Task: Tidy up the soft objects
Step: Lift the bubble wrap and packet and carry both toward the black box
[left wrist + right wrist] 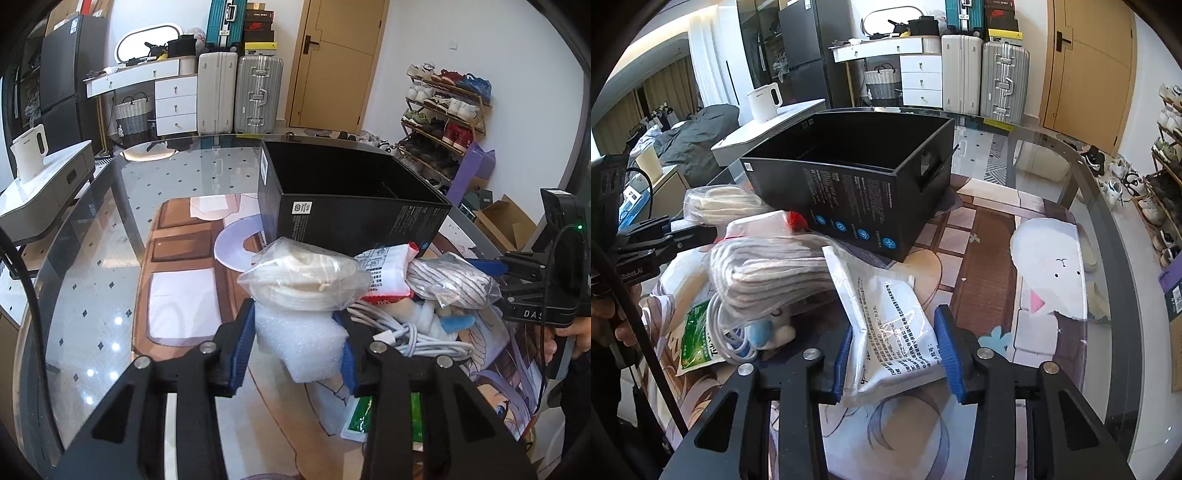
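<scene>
My left gripper [295, 347] is shut on a white foam piece [299, 343], its blue pads pressing both sides. A clear bag of cream cord [306, 280] lies on top of the foam. My right gripper [895, 354] is shut on a white pouch with black print [886, 325]. Beside that pouch sit a bag of grey striped cloth [768, 273], a white cable [727, 332], a small blue and white plush [768, 332] and a green packet [696, 332]. An open black box [857, 177] stands just behind the pile.
The pile rests on a printed mat [1045, 280] over a glass table [92, 280]. A red-edged white pouch [388, 273] leans against the box. Suitcases [258, 96], a drawer unit [175, 101] and a shoe rack [443, 110] line the walls. A white kettle [29, 151] stands on a side cabinet.
</scene>
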Available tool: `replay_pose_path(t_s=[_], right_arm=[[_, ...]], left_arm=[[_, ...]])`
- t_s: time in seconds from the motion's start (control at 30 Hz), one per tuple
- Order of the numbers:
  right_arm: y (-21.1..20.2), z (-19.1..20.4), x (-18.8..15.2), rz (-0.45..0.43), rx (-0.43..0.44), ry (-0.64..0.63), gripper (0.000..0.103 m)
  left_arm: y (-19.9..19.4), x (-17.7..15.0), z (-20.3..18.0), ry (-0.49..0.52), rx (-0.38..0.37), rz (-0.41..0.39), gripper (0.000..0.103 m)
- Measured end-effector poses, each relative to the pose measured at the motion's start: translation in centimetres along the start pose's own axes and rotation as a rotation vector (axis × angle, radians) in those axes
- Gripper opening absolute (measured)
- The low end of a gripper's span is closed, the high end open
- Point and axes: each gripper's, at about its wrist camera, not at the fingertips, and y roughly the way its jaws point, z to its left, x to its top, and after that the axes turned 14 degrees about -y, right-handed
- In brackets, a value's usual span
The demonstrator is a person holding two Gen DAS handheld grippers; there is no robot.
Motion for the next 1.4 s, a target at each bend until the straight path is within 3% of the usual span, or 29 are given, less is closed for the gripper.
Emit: replay_pose_path(t_s=[0.5, 1.4], right_arm=[[-2.6, 2.0, -1.2, -0.045, -0.014, -0.006, 0.030], [-8.1, 4.7, -0.3, -0.177, -0.028, -0.026, 0.029]], left_arm=[[-3.5, -1.7, 0.7, -0.014, -0.006, -0.045, 0.037], [-9.7, -3.4, 1.3, -0.032, -0.007, -0.148, 0.037]])
